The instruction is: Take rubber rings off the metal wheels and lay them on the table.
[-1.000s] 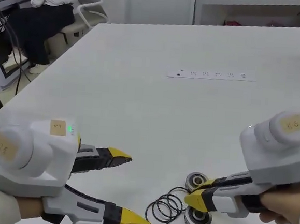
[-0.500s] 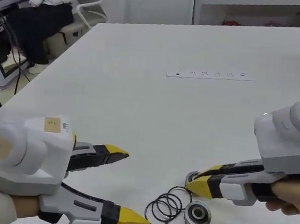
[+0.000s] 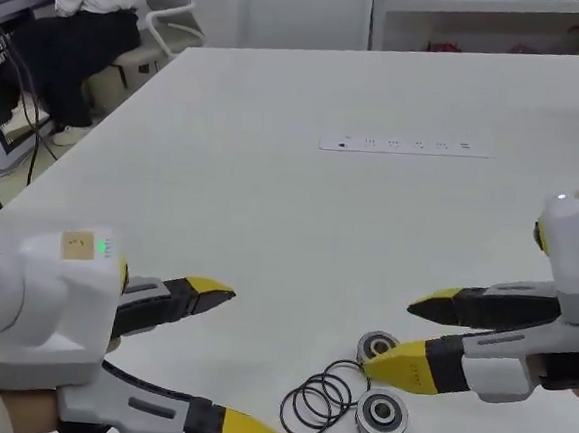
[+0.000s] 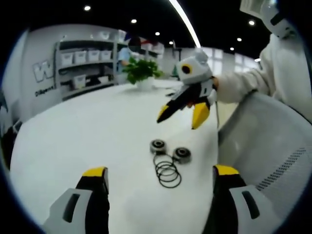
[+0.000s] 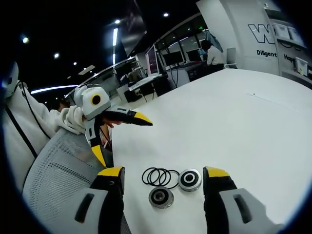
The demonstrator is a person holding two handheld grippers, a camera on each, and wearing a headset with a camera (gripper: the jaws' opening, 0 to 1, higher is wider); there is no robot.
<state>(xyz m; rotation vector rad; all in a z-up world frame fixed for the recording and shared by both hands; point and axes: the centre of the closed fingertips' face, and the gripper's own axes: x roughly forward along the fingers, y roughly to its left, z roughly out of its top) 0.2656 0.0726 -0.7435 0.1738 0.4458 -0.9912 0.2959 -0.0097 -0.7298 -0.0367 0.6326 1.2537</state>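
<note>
Two small metal wheels (image 3: 377,344) (image 3: 381,416) lie on the white table (image 3: 290,207) near its front edge. A loose pile of thin black rubber rings (image 3: 317,399) lies flat just left of them. My right gripper (image 3: 398,333) hovers open above and to the right of the wheels, holding nothing. My left gripper (image 3: 233,365) is open at the lower left, a short way from the rings. The left gripper view has the rings (image 4: 167,171) and both wheels (image 4: 158,145) (image 4: 182,154) ahead of its jaws. The right gripper view has them too: rings (image 5: 156,176), wheels (image 5: 189,179) (image 5: 161,197).
A white power strip (image 3: 405,145) lies flat further back on the table. A person sits on a chair (image 3: 147,45) beyond the far left corner. Shelving stands behind the table. A grey mesh chair back (image 5: 58,175) is close to the table's near edge.
My right gripper has pulled back to the right, away from the wheels, and its jaws have opened. The left gripper has drifted slightly down and left. Wheels and rings lie as before.
</note>
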